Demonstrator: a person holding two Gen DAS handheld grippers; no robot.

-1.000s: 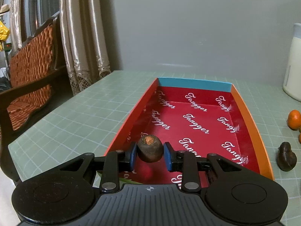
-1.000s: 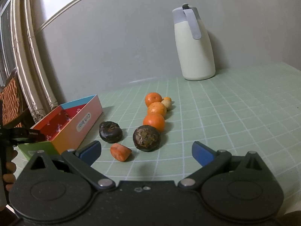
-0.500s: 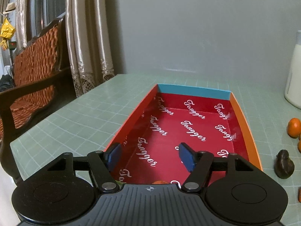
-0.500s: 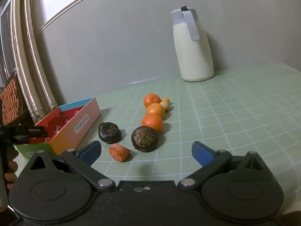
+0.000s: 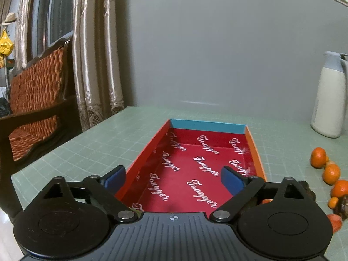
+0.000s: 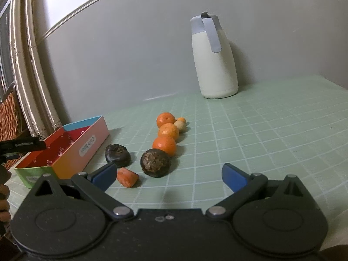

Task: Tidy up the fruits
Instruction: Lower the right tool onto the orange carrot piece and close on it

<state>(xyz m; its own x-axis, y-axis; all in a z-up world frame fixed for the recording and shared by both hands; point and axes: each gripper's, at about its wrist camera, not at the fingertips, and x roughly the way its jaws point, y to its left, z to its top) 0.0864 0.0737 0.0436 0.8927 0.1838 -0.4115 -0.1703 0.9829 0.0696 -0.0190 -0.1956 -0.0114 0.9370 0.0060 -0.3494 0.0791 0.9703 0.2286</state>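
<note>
In the left wrist view, the left hand-held gripper (image 5: pixel 174 179) is seen spread wide, its jaws having just been opening with nothing between them, above the near end of the red-lined box (image 5: pixel 254 145). In the right wrist view, the right hand-held gripper (image 6: pixel 168 177) is held spread and empty over the tabletop (image 6: pixel 261 130), where the oranges (image 6: pixel 164 144), two dark fruits (image 6: pixel 154 162) and an orange piece (image 6: pixel 127 177) are lined up beside the box.
</note>
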